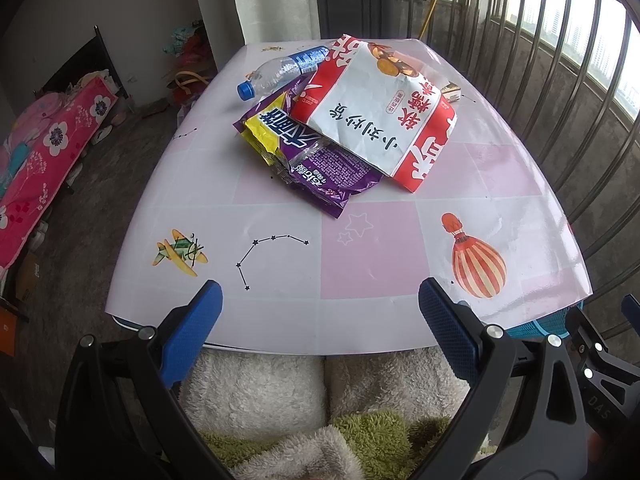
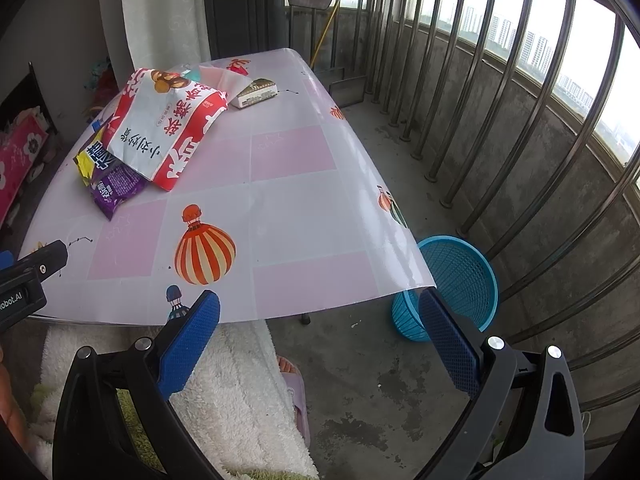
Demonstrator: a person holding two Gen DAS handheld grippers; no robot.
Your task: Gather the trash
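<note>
We see a crumpled red-and-white snack bag (image 1: 372,112) overlapping a purple wrapper (image 1: 320,168) and clear water bottle (image 1: 280,70). Our left gripper (image 1: 320,320) and right gripper (image 2: 320,320) both gape, holding nothing.

Your left gripper (image 1: 320,304) hangs over the near edge of the table (image 1: 372,272) with its blue pads spread wide and nothing between them. Toward the far edge you have a heap: a red-and-white snack bag (image 1: 372,120) lies on a purple wrapper (image 1: 336,172) and a yellow wrapper (image 1: 266,130), with a clear water bottle (image 1: 280,70) on its side behind them, blue cap pointing to the left edge. A small box (image 1: 451,91) peeks out beside the bag's right side.
</note>
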